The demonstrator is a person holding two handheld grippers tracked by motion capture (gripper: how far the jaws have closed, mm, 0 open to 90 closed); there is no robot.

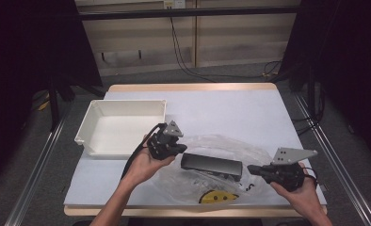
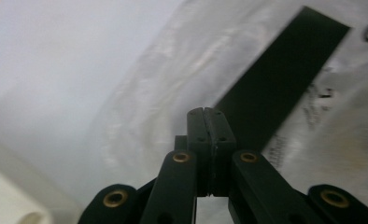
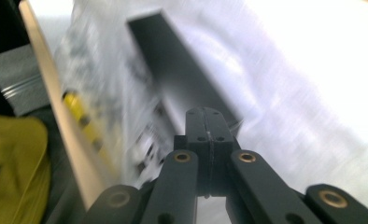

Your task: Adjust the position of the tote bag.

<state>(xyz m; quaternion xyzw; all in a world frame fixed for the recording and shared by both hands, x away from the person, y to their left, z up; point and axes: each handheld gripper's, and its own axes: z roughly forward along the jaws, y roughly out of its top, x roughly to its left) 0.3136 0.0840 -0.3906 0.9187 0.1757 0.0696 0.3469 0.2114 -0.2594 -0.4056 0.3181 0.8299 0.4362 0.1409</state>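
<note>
A clear plastic bag (image 1: 230, 148) lies on the white table near its front edge. Inside it are a long black bar (image 1: 212, 165), a yellow piece (image 1: 216, 197) and some small dark parts. My left gripper (image 1: 180, 149) hovers just left of the bar's end, jaws pressed together with nothing between them; in the left gripper view the bar (image 2: 285, 79) runs up to the right behind the tips (image 2: 204, 112). My right gripper (image 1: 250, 168) sits at the bar's right end, also shut and empty. In the right gripper view the bar (image 3: 182, 70) and yellow piece (image 3: 74, 105) are blurred.
An empty white bin (image 1: 122, 126) stands at the left of the table, just behind my left hand. The table's wooden front edge (image 1: 174, 211) is close below the bag. Metal rails run along both sides of the table.
</note>
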